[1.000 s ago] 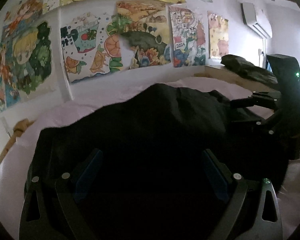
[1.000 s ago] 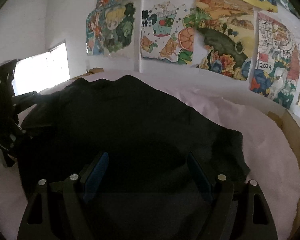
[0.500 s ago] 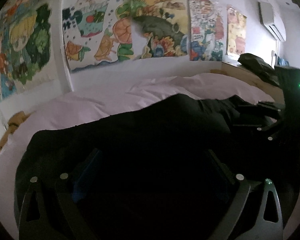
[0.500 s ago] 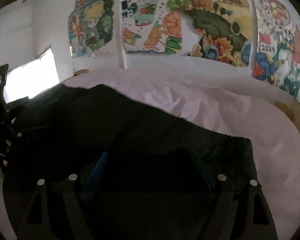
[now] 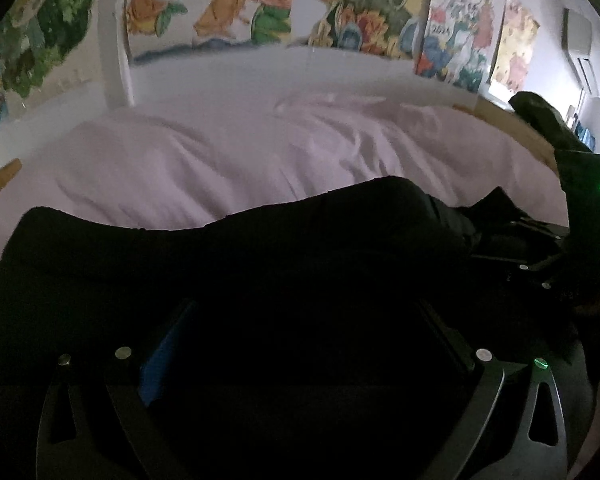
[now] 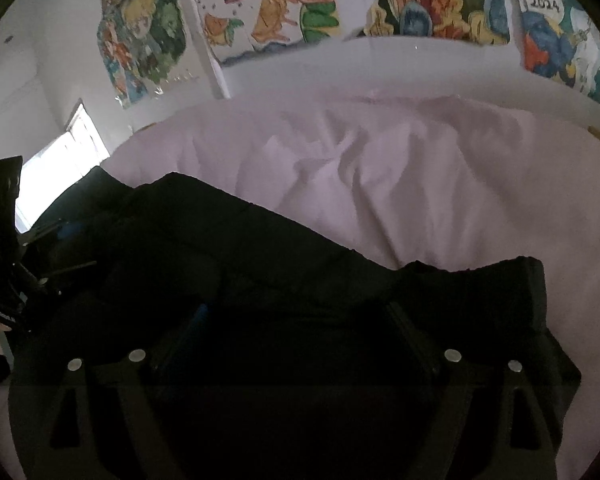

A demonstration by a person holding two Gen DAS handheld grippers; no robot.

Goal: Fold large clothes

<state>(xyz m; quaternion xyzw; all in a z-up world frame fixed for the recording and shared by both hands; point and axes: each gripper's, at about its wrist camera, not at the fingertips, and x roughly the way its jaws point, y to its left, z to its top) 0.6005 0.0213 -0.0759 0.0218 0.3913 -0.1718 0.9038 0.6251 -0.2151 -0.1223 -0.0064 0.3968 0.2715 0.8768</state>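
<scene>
Black cloth fills the lower half of both views: the dark garment [image 5: 260, 264] lies spread across a pale lilac bedsheet [image 5: 228, 152], its far edge running as an uneven ridge from side to side. The left gripper [image 5: 304, 344] hangs low over it with fingers set wide apart, a blue pad [image 5: 164, 360] showing on the inner face of its left finger; the cloth between them is too dark to tell whether any fold is caught. The right gripper [image 6: 296, 340] likewise has its fingers spread wide over the garment [image 6: 300, 280], and whether they touch the fabric cannot be told. A squared corner of the cloth stands up at the right of the right wrist view. In each view the other gripper shows at the side edge, down at the garment's end.

Behind the bed, colourful cartoon posters [image 6: 268, 8] cover the white wall. One poster [image 6: 548, 16] carries a white panel reading "2024"; no other writing is legible. A wall air conditioner [image 5: 584, 52] sits high at the right of the left wrist view.
</scene>
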